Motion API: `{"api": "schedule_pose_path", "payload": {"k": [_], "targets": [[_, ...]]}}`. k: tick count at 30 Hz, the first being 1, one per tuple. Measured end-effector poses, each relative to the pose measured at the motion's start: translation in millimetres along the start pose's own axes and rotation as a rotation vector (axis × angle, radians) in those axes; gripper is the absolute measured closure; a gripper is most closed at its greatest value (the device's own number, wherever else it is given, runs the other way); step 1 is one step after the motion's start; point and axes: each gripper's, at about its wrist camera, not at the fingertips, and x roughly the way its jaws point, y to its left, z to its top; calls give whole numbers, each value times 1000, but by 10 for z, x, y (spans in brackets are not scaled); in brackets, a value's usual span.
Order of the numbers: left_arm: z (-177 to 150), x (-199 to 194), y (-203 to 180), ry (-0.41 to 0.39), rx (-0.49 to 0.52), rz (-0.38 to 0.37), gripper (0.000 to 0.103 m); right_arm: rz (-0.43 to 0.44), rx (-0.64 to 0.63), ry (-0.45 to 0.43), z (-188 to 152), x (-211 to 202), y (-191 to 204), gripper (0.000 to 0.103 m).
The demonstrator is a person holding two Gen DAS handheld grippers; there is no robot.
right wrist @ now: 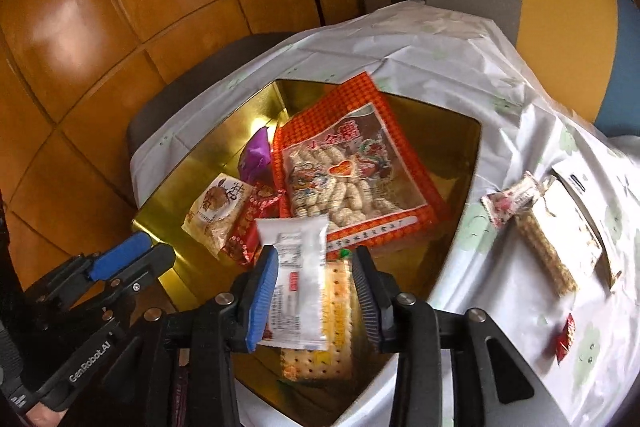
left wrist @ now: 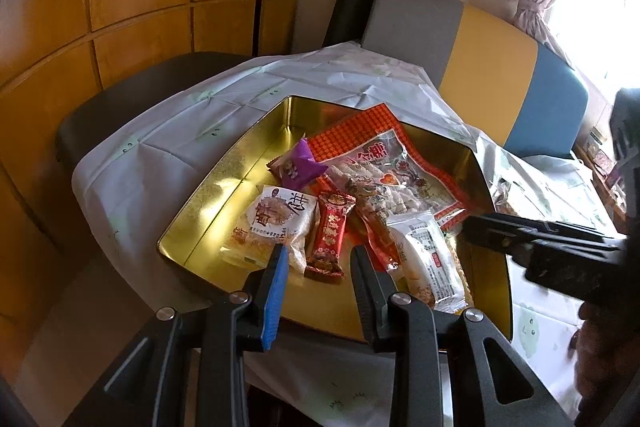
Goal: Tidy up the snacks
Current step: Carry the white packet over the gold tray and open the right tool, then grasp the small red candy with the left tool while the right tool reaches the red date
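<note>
Your right claw [right wrist: 316, 293] hangs over the near edge of the gold tin [right wrist: 168, 205], its jaws slightly parted around a white packet [right wrist: 298, 279]. The blue pad looks to be touching the packet's left edge; on the right a gap shows, so the packet seems to be lying loose on the cracker pack [right wrist: 332, 327] below rather than pinched. If this is the drop, spread the jaws a little more before you lift, and lift straight up — a sideways pull would drag the wrapper out over the rim.

Your left claw [left wrist: 318, 261] sits at the tin's near left side, parted and holding nothing, with the red candy bar [left wrist: 329, 241] lying just past its tips. Keep it clear of the right one; the two are close here.

Further in, the round-cake packet [right wrist: 218, 213] and the purple packet [right wrist: 256, 155] lie to the left, and the big orange bag [right wrist: 352, 163] fills the middle and far part of the tin. The near right corner has the free room.

Well to the right, on the white tablecloth [right wrist: 440, 67] outside the tin, wait a small flowered sweet [right wrist: 510, 203], a long wafer pack [right wrist: 548, 247] and a small red sweet [right wrist: 565, 339] — likely your next picks. Go for thin wrappers by an end seam.
</note>
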Motion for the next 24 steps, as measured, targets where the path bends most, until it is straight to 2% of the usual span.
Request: {"api": "schedule_pose_path", "payload": {"k": [7,13,19,22,24], "targets": [[-8,-3,-13,-3,4,-4,70,-5,77,-43,-144,-229,-268,64],[-33,-27,-113,-11,47,-10,70,-10,166,-40,-528,-382,-595,64],[-42,-59,-288,-11,105,-44,70,-107,295,-68,-965,-748,-1105,64],[-43,-68,-421,-6,131,-71,70,-187,415,-89,-1300,-1052,-1476,64],[-34,-71,-542,-3,155,-97,69,-241,472,-71,-1506,-1160,-1648,64]]}}
